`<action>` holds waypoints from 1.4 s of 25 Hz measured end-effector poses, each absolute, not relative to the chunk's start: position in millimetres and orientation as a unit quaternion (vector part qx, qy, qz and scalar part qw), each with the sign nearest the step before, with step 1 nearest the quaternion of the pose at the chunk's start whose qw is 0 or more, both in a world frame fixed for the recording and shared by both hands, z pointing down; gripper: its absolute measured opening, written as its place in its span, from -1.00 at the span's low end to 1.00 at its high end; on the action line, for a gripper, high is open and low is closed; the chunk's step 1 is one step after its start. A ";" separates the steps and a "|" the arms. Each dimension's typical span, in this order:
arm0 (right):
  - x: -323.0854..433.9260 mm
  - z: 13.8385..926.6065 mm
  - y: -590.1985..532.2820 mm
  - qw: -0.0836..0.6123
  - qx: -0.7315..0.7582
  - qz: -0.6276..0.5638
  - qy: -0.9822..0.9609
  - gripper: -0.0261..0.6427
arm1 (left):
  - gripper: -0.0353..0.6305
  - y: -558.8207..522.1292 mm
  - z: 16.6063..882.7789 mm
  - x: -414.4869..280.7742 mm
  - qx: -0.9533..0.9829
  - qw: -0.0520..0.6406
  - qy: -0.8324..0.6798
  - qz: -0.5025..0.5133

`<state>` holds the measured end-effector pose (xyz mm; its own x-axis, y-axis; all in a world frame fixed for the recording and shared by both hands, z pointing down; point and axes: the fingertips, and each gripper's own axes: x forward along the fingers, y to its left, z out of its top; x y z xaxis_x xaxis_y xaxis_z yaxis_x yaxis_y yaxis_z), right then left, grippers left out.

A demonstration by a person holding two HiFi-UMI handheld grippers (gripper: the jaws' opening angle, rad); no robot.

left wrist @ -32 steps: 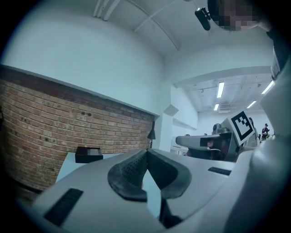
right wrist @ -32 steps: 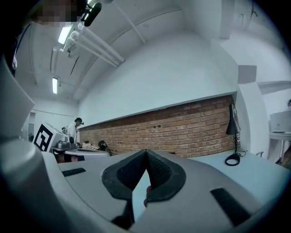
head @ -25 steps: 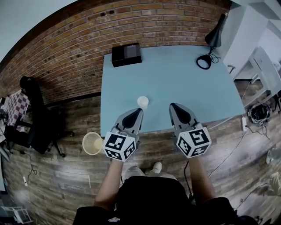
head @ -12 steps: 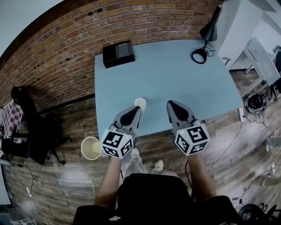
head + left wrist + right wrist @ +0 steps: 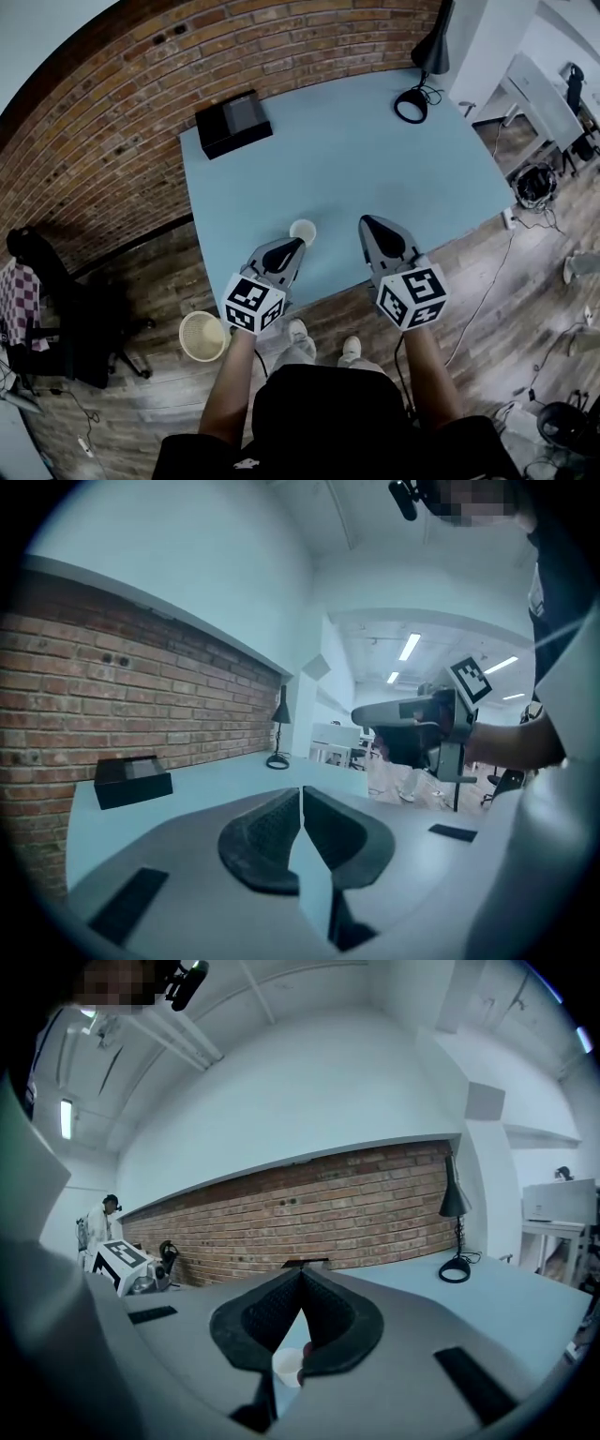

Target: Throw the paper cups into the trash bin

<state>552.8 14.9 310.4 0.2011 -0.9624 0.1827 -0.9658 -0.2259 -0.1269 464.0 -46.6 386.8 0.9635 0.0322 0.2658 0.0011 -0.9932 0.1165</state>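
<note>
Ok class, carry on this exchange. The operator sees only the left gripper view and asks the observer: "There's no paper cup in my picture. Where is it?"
Observer: In the head view the paper cup stands upright on the table, just beyond the tip of the left gripper. I can't tell whether they touch.
Operator: And the bin?
Observer: The trash bin stands on the floor off the table's near edge, on the person's left.
Operator: Does the other gripper see the cup?
Observer: Yes. The right gripper is shut, and its view shows the cup low in the gap beneath its tips.
</note>
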 end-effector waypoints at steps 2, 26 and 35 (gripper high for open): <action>555.6 316.4 8.9 0.008 0.784 0.118 -0.610 -0.91 | -0.88 -56.4 403.7 467.8 0.986 0.045 0.022 0.156; 601.1 398.2 -16.7 0.022 0.836 0.206 -0.508 -0.91 | -0.32 -68.5 590.1 514.5 0.853 -0.261 0.224 0.394; 610.9 397.0 -35.2 0.019 0.832 0.205 -0.515 -0.91 | -0.63 -71.6 592.1 514.8 0.844 -0.276 0.233 0.396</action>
<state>610.9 -35.2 397.0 0.3848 -0.8494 0.3611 -0.8649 -0.4684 -0.1801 514.8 -71.6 592.1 0.5781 0.1745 0.7971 0.6114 -0.7396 -0.2815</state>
